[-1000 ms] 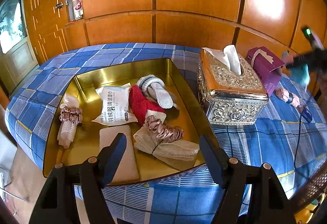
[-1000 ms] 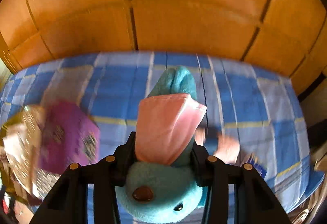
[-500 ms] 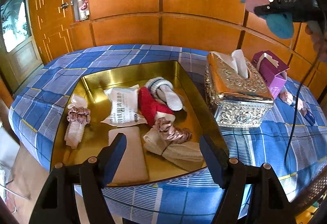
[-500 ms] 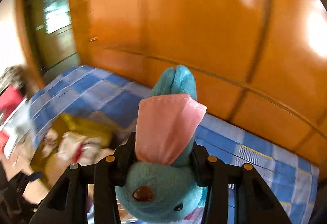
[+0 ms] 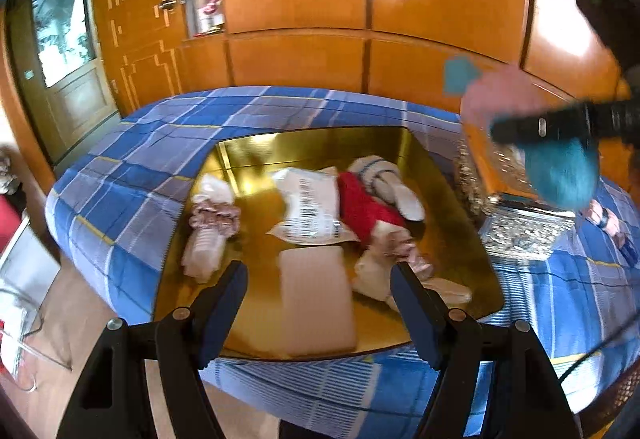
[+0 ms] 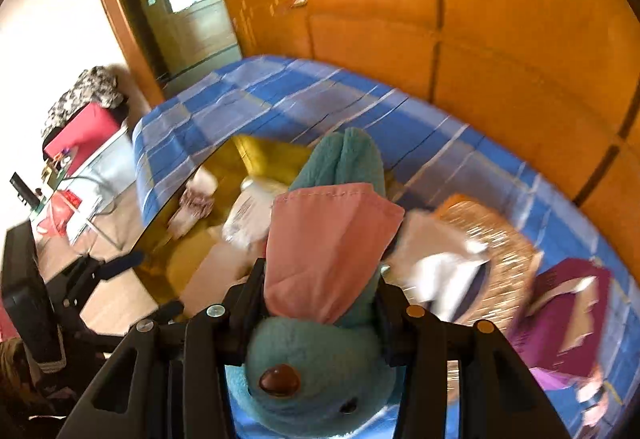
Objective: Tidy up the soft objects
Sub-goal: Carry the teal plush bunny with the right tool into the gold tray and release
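The left tongs (image 5: pixel 318 299) stand wide with nothing between them, tilted down over the near edge of the gold tray (image 5: pixel 320 143) on the bed (image 5: pixel 132 167). In the tray lies a white packet (image 5: pixel 310 205); its print is too blurred to read. The right tongs (image 6: pixel 320 299) clamp a teal plush toy (image 6: pixel 316 371) wearing a pink cloth (image 6: pixel 324 243), held in the air above the tissue box (image 5: pixel 520 231) by the tray's right edge.

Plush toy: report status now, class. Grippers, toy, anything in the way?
Right gripper shut on plush toy, above tissue box. Left gripper open, empty, over gold tray. Tray crowded with soft items; little bare floor.
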`<state>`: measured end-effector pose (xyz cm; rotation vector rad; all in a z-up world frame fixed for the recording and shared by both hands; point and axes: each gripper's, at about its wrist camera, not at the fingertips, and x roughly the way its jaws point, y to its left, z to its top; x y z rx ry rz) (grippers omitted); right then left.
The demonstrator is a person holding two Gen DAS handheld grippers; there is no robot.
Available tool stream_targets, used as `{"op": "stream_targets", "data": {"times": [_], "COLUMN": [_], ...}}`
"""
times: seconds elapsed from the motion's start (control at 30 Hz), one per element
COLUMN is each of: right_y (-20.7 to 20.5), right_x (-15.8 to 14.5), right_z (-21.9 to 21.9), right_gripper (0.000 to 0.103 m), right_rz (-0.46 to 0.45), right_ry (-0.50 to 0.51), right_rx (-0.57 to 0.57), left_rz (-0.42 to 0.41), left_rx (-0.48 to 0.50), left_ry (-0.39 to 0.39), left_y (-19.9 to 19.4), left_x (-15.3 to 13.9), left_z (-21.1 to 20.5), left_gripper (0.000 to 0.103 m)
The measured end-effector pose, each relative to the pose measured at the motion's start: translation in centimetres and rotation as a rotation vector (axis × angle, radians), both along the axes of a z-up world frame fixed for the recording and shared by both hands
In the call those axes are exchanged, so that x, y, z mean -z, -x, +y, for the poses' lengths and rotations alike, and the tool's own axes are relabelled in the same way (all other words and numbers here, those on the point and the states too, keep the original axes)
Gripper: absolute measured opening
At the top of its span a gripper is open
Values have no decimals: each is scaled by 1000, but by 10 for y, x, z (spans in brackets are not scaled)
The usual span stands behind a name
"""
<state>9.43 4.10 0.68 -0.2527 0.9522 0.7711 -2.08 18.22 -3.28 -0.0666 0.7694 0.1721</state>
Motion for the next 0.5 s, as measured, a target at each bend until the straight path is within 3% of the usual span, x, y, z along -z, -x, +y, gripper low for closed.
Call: {"op": "stream_targets", "data": {"times": [0.3,0.5], "right_y": [-3,-28], "right_x": [41,79], "right_z": [52,81], "right_gripper": [45,45], "right_rz": [48,61], "right_ry": [68,158], "right_rx": [-33,41], "left_rz": [-11,1], "left_rx": [-77,-84], "left_ry": [17,30], "left_y": [2,0], "left_x": [3,7], "left_z": [26,29], "left_gripper": [74,74]}}
